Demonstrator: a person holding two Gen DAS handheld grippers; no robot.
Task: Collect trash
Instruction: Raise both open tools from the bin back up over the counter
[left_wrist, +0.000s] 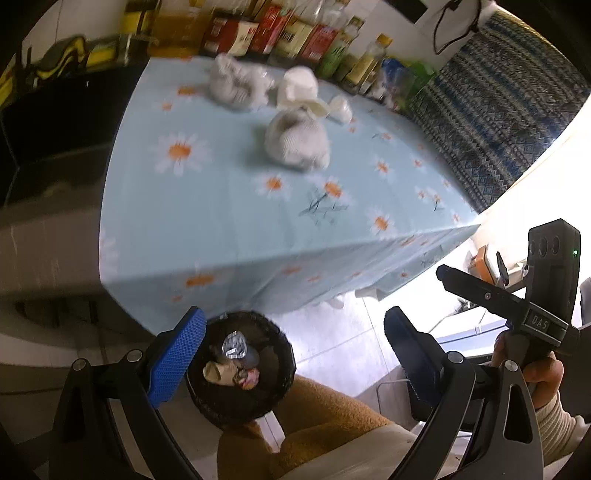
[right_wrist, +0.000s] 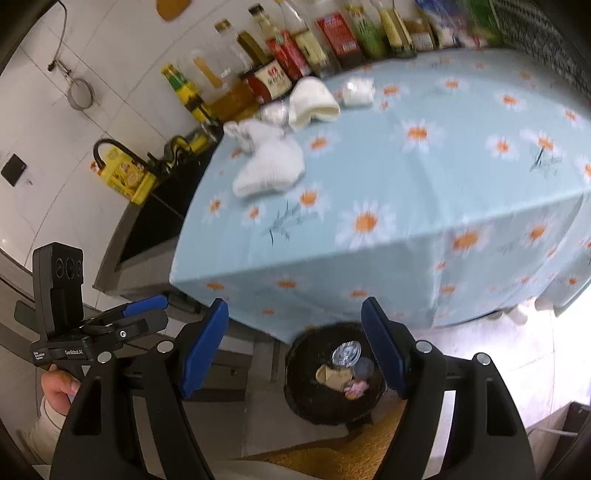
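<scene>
Below the left gripper (left_wrist: 291, 354), whose jaws stand apart and empty, the black bin (left_wrist: 240, 369) on the floor already holds scraps; crumpled tissues (left_wrist: 297, 142) wait on the daisy tablecloth (left_wrist: 207, 206). From the right wrist, the right gripper (right_wrist: 295, 347) is likewise spread, nothing between its pads. Soft tissue may slip or snag the bottles (right_wrist: 280, 74) nearby.

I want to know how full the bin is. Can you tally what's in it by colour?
Silver foil lid: 1
Beige scrap: 1
Pink wrapper: 1
Grey round piece: 1
Total: 4 in the bin
</scene>
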